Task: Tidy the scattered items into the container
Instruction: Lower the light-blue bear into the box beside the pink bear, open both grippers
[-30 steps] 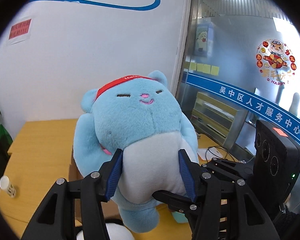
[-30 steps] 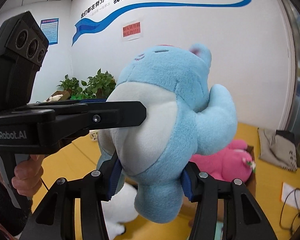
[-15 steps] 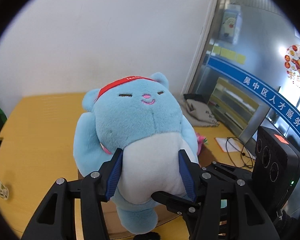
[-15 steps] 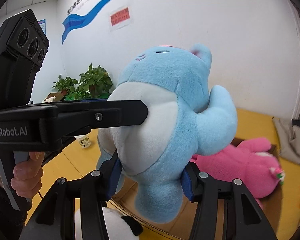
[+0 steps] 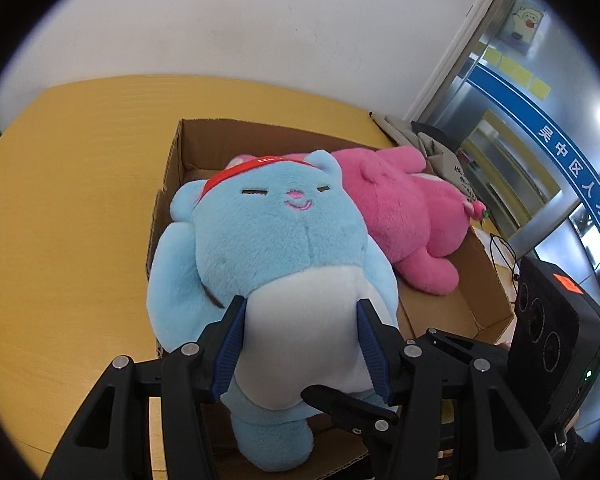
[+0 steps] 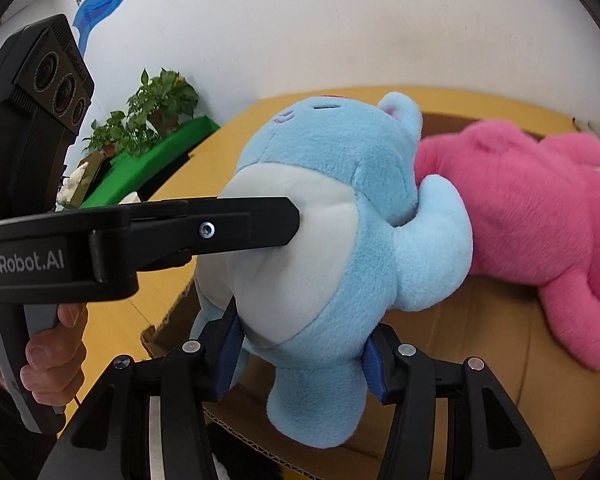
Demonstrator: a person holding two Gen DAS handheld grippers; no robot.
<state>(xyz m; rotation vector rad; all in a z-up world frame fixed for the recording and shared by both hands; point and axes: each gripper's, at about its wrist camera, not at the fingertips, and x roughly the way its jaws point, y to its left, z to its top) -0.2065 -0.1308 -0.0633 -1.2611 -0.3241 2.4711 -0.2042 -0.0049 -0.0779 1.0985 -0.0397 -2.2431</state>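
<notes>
Blue plush (image 5: pixel 276 248) now lowered over cardboard box (image 5: pixel 172 184), beside pink plush (image 5: pixel 404 216).

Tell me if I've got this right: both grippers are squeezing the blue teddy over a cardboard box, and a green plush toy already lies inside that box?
Nearly. Both the left gripper and right gripper do squeeze the blue teddy over the cardboard box, but the plush toy lying inside is pink, not green. The left wrist view shows it clearly beside the teddy's head.
</notes>
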